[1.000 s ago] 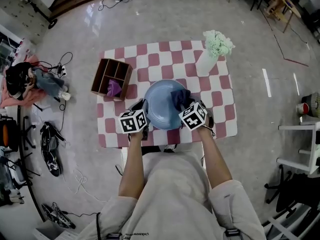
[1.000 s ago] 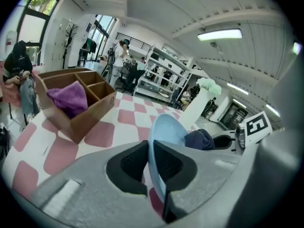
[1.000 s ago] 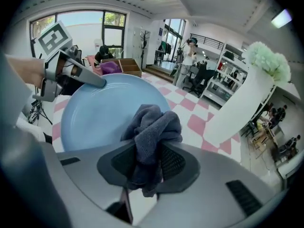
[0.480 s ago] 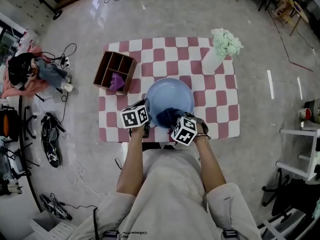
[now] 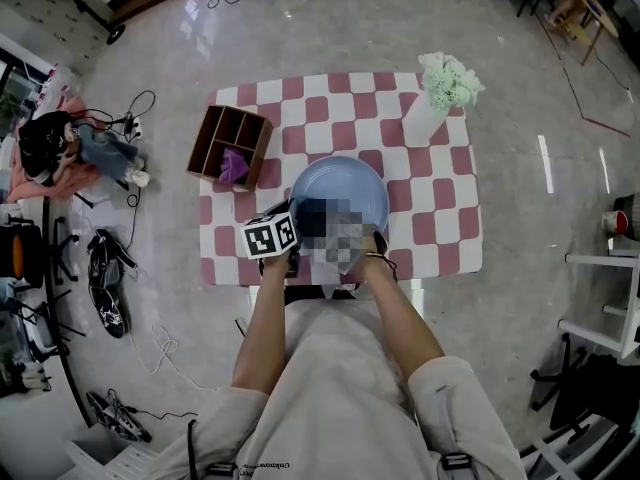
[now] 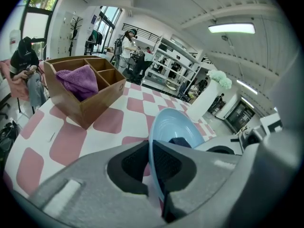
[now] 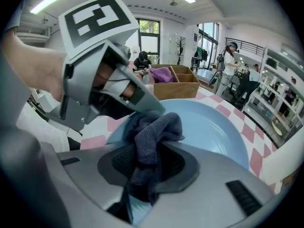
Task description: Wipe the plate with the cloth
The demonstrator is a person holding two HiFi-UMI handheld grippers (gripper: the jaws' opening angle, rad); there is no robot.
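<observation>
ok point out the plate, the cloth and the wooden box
blue plate [image 7: 209, 127]: right gripper view, bare inner surface
dark blue cloth [image 7: 154, 127]: right gripper view, bunched top fold
wooden divided box [image 6: 104, 99]: left gripper view, near side wall

plate [image 5: 352, 182] 1 | dark cloth [image 7: 154, 129] 1 | purple cloth [image 5: 232, 164] 1 | box [image 6: 91, 109] 1 | vase [image 5: 421, 124] 1

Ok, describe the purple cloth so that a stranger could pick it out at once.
On the checked table, a wooden divided box stands at the far left corner. The purple cloth lies in one of its compartments, unlike the dark blue cloth, which the right gripper clamps over the plate.
</observation>
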